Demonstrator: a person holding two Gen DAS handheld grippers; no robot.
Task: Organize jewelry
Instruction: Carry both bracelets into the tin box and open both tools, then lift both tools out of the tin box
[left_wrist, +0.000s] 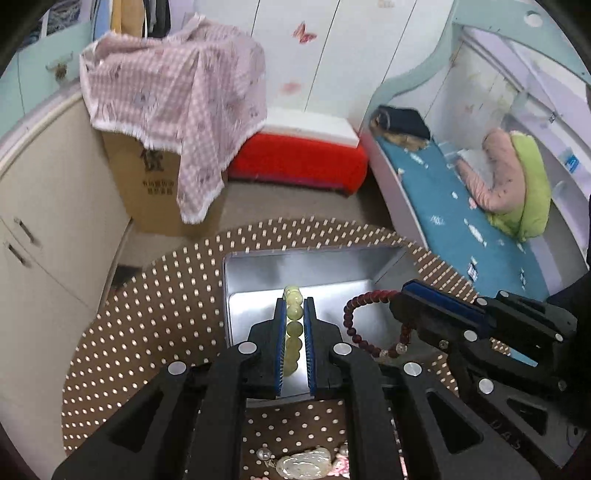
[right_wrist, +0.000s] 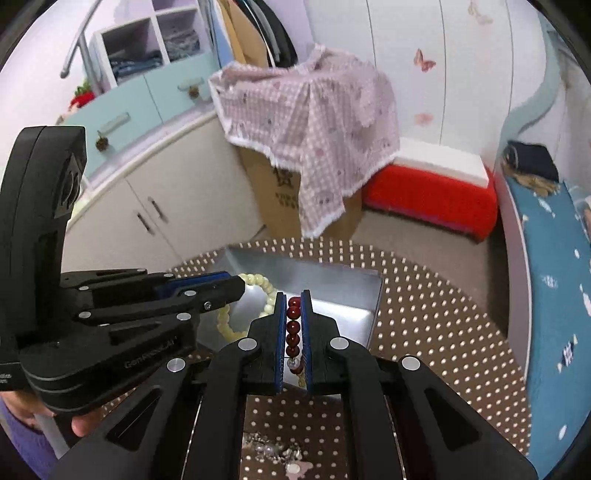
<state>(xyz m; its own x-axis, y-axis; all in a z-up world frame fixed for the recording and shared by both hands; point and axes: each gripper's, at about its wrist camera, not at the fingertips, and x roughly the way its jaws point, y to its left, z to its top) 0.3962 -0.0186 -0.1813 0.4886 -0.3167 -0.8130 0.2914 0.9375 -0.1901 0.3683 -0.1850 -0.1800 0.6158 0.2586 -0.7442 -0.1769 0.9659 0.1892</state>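
L gripper (left_wrist: 294, 306) clamps a pale green bead bracelet (left_wrist: 293, 325); R gripper (right_wrist: 294, 299) clamps a dark red bead bracelet (right_wrist: 293, 325). Both hang over the open silver tin (left_wrist: 258, 280) near the far edge of the dotted round tabletop (left_wrist: 147, 314). More jewelry (left_wrist: 304, 461) lies at its near edge.

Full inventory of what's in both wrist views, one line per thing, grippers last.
green bracelet: 1, pale green beads, clamped in the left gripper over the tin
red bracelet: 1, dark red beads, clamped in the right gripper over the tin
tin: 1, silver, open, on the table
table: 1, round, brown with pale dots
loose jewelry: a few pieces, pearly white and pink, on the table's near edge
carton: 1, brown, on the floor under a pink checked cloth
cooler: 1, red with white lid, on the floor
left gripper: black, blue pads, shut
right gripper: black, blue pads, shut
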